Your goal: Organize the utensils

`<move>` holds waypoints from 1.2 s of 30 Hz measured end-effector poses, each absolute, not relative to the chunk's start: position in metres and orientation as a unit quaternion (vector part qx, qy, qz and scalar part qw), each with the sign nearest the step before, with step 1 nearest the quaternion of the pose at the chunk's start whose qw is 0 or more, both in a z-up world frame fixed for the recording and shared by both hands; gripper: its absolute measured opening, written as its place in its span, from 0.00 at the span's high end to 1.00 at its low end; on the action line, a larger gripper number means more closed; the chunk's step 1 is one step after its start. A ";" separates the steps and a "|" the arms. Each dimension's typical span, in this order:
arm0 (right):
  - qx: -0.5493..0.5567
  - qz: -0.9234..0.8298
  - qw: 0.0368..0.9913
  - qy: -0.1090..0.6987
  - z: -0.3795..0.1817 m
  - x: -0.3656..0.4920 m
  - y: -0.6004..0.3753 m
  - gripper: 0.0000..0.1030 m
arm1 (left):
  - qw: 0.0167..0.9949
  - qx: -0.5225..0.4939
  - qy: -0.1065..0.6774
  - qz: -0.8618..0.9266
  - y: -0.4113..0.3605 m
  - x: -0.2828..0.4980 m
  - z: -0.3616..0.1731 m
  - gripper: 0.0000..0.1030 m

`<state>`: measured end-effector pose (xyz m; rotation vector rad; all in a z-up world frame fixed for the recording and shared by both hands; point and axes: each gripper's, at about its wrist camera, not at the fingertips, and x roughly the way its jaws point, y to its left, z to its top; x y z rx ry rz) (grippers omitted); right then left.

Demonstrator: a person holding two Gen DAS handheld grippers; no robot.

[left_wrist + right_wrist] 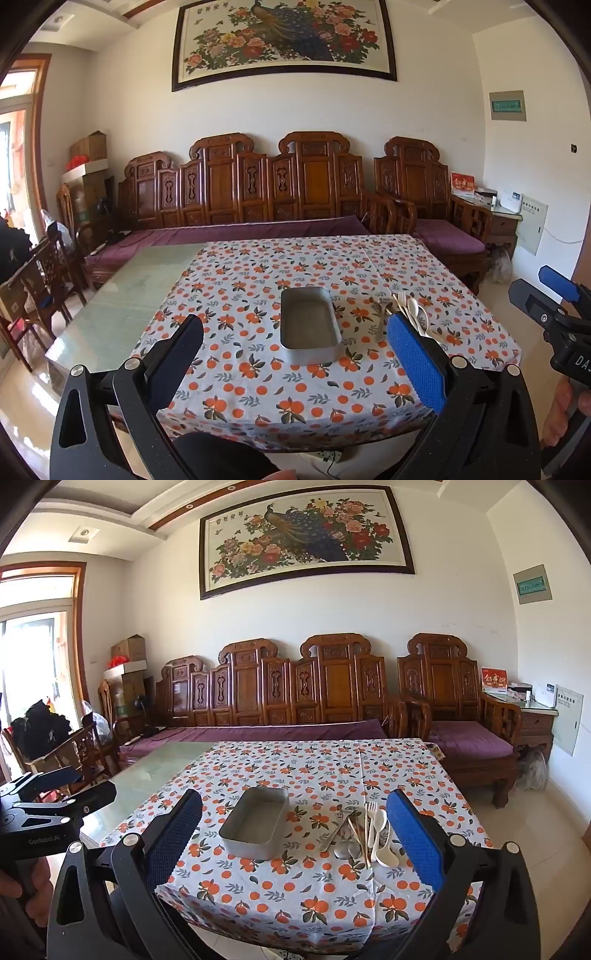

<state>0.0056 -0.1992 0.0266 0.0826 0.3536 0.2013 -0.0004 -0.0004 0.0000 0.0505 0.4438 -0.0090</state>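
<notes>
Both tongs (295, 354) (293, 834) wide open, empty.

Left wrist view: the blue finger (415, 363) covers the near ends of the utensils (413, 314); right hand-held gripper (554, 306) cut by the edge.

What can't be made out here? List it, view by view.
- Left wrist view: the left claw's blue finger covers part of the utensils; their count is unclear.
- Right wrist view: the utensils overlap in a pile, too small to count.
- Both views: the table's near edge is hidden behind the claws. The tray looks empty.
</notes>
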 end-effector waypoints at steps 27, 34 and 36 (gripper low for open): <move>0.045 0.101 0.978 0.176 0.026 0.005 -0.199 0.03 | 0.975 0.019 0.220 -0.008 0.002 0.000 0.000 0.06; 0.045 0.101 0.978 0.176 0.026 0.005 -0.199 0.03 | 0.975 0.019 0.219 -0.008 -0.001 0.002 0.000 0.06; 0.045 0.100 0.978 0.176 0.026 0.005 -0.199 0.03 | 0.975 0.019 0.220 -0.008 0.000 0.001 0.002 0.06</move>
